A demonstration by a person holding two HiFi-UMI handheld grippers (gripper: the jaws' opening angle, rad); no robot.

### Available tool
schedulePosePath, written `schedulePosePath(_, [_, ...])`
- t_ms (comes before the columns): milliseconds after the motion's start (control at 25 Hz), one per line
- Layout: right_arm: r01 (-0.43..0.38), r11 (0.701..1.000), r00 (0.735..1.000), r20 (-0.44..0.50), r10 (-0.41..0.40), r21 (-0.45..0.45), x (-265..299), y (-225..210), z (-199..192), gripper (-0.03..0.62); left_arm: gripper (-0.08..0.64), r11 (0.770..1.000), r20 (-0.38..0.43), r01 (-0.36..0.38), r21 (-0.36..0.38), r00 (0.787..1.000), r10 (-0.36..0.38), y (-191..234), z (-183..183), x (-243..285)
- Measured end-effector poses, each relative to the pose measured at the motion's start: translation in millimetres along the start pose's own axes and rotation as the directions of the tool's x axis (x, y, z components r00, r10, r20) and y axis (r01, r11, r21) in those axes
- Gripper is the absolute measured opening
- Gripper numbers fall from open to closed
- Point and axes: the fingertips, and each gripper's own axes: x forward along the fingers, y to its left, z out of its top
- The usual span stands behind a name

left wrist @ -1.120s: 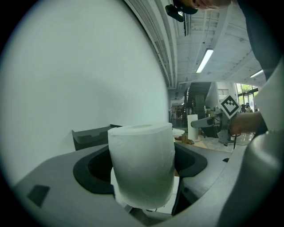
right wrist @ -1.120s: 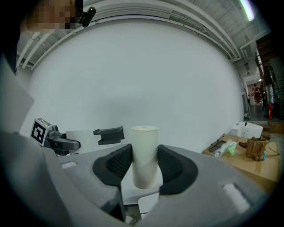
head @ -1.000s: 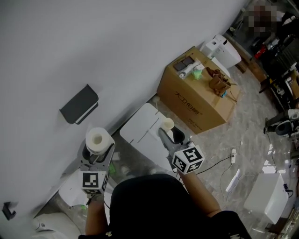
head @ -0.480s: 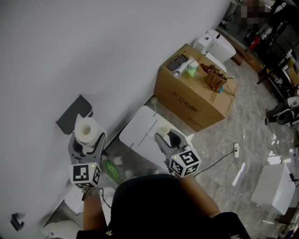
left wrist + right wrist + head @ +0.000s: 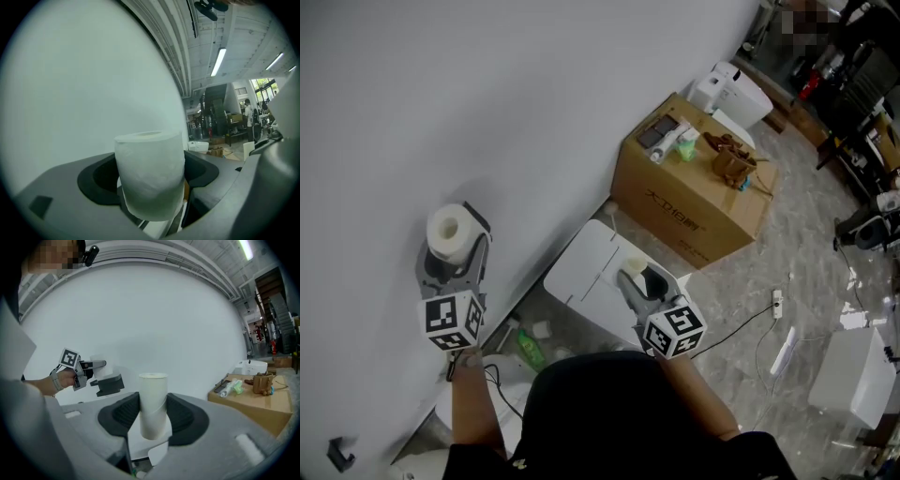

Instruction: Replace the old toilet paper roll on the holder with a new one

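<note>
Toilet paper roll (image 5: 450, 231) stands clamped in left gripper (image 5: 453, 247) near holder (image 5: 108, 384).

Holder (image 5: 108, 385) mostly behind left gripper (image 5: 455, 242) and roll (image 5: 447, 228)

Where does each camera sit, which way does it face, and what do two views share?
Head view: on the person's head, looking down at wall and floor; shows forearms, left gripper holding the full roll, right gripper holding the empty tube.
Left gripper view: on the left gripper, facing along the wall; its jaws clamp the roll.
Right gripper view: on the right gripper, facing the wall; jaws clamp the tube, left hand visible.
Shared: head and right gripper views both show the cardboard box.
</note>
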Motion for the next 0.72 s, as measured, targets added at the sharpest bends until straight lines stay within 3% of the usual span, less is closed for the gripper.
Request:
schedulePosePath(520, [0.057,0.998,0.998,-0.016,-0.056,0.004,4.5,-4.1,-3.6,0.175,0.410,0.999,-0.039,-0.040,-0.001,0.998,0.039,41.1,-19.1,42.4])
schedulePosePath(720, [0.064,0.998,0.998,-0.019,-0.064,0.007,2.2,-3.3,-6.7,0.175,0.410,0.998,-0.081,-0.040,0.052,0.996,0.044,39.1,-25.9,43.6])
